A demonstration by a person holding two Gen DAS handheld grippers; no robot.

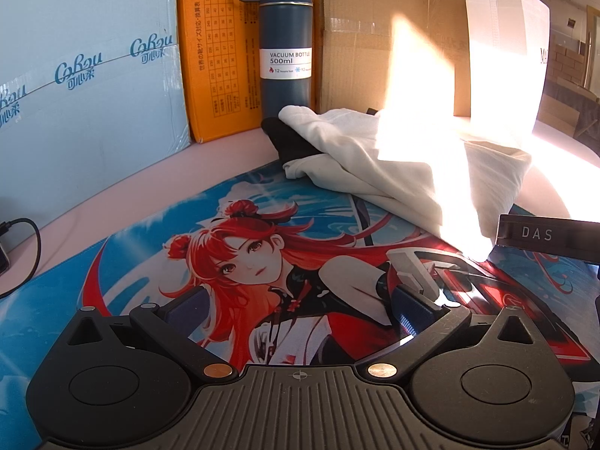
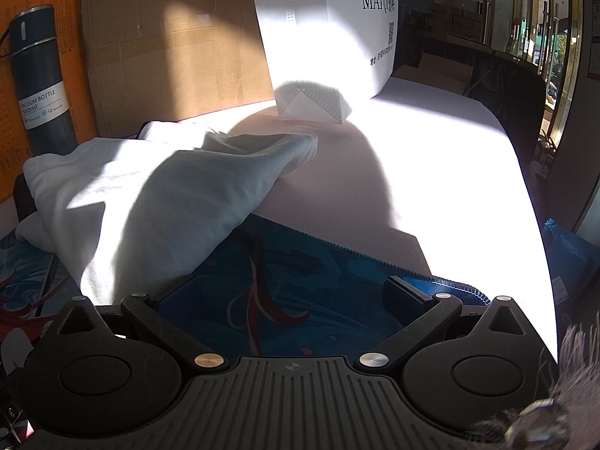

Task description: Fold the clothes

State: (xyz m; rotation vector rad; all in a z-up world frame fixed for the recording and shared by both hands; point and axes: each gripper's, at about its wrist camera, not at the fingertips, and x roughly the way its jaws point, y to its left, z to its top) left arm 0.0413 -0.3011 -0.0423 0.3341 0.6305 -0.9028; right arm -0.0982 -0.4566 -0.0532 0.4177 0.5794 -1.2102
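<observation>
Pale tabletop (image 2: 431, 187), boxes behind; printed mat (image 1: 150, 262) under us; white garment (image 1: 375, 165) bunched at mat's far edge, beside vacuum bottle (image 1: 287, 45); left gripper (image 1: 300, 311) and right gripper (image 2: 290, 300), jaws apart, empty, over mat. Risk, we judge: dragging cloth topples bottle

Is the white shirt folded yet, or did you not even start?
Done: nothing. The white garment lies bunched across the mat's far edge. In hand: nothing; the left gripper and right gripper are both open and empty. Left: grabbing, spreading and folding.
</observation>
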